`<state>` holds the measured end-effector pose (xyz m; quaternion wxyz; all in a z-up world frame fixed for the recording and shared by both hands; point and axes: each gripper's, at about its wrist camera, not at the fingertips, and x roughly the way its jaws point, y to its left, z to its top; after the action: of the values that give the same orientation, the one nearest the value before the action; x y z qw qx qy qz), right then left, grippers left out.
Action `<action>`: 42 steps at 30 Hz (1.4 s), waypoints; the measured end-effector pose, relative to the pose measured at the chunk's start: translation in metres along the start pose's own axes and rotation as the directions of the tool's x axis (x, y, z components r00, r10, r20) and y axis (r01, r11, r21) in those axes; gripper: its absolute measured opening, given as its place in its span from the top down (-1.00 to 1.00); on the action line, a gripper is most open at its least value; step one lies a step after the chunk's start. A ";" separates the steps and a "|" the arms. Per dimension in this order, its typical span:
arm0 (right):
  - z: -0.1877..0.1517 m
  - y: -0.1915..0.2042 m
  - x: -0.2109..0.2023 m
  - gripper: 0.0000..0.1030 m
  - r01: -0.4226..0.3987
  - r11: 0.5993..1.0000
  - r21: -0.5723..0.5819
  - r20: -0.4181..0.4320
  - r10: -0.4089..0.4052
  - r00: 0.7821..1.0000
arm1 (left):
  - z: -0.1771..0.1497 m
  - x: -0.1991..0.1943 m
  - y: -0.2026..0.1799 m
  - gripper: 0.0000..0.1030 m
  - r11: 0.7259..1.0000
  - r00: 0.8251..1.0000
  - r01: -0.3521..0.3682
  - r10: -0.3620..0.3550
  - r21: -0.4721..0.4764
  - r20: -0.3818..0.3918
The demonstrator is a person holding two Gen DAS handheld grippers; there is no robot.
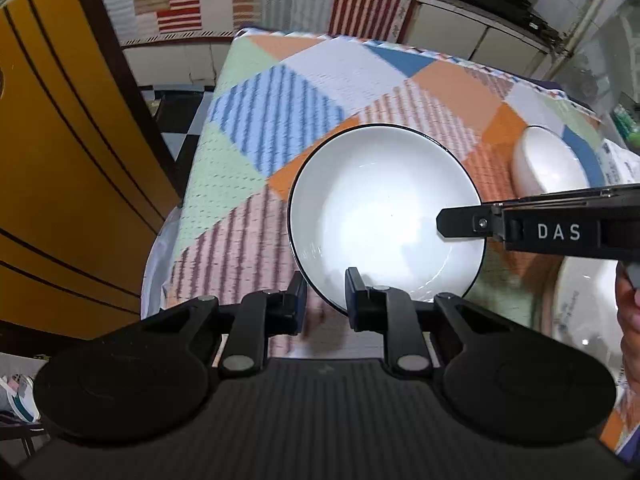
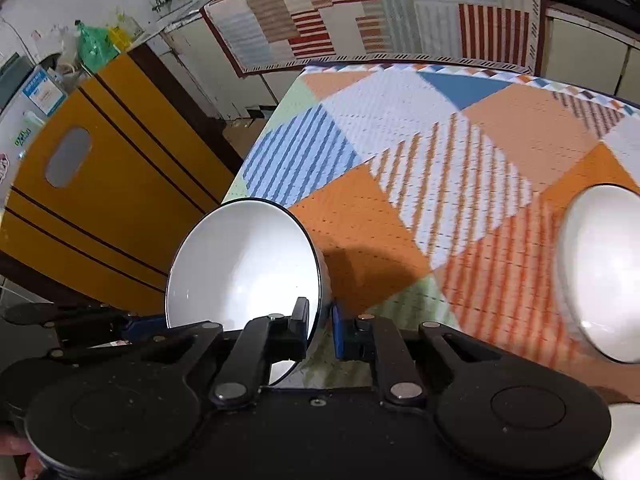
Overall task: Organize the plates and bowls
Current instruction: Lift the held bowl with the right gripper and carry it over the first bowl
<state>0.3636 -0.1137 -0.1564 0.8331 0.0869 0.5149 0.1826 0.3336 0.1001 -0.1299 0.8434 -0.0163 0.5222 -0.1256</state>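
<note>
A white bowl with a thin black rim point(image 1: 380, 216) is held over the patterned tablecloth point(image 1: 280, 92). My left gripper point(image 1: 325, 300) is shut on its near rim. My right gripper point(image 2: 320, 328) is shut on the same bowl's rim point(image 2: 244, 264), and its finger reaches over the bowl from the right in the left wrist view point(image 1: 472, 222). A second white bowl point(image 1: 548, 164) lies on the cloth to the right, also in the right wrist view point(image 2: 600, 272). A white plate point(image 1: 588, 308) shows at the lower right edge.
A yellow cabinet point(image 1: 68, 184) stands close on the left of the table. Checkered floor point(image 1: 176, 120) shows between them. A counter with a striped cloth point(image 2: 360, 12) is behind the table. The far half of the tablecloth holds nothing.
</note>
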 end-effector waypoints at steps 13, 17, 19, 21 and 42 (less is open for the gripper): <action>-0.006 -0.046 -0.092 0.70 0.031 0.999 0.045 0.100 -0.035 0.994 | 0.023 -0.027 -0.080 0.64 0.993 0.995 0.099 -0.099 0.068 -0.010; -0.008 -0.066 -0.112 0.70 0.062 0.996 0.071 0.126 -0.071 0.990 | 0.032 -0.022 -0.113 0.64 0.988 0.993 0.116 -0.115 0.104 -0.017; -0.009 -0.079 -0.121 0.70 0.085 0.992 0.091 0.137 -0.097 0.986 | 0.037 -0.017 -0.130 0.64 0.985 0.993 0.121 -0.120 0.123 -0.014; -0.010 -0.093 -0.127 0.70 0.106 0.988 0.112 0.145 -0.122 0.982 | 0.042 -0.011 -0.145 0.64 0.982 0.991 0.132 -0.131 0.134 -0.018; 0.001 -0.162 -0.094 0.70 0.294 0.956 0.015 0.114 -0.294 0.949 | 0.068 0.065 -0.214 0.65 0.979 0.998 0.048 -0.039 0.200 -0.049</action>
<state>0.3612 -0.2995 -0.1327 0.8793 0.0188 0.4730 0.0517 0.3795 -0.1290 -0.1222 0.8259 0.0605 0.5250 -0.1966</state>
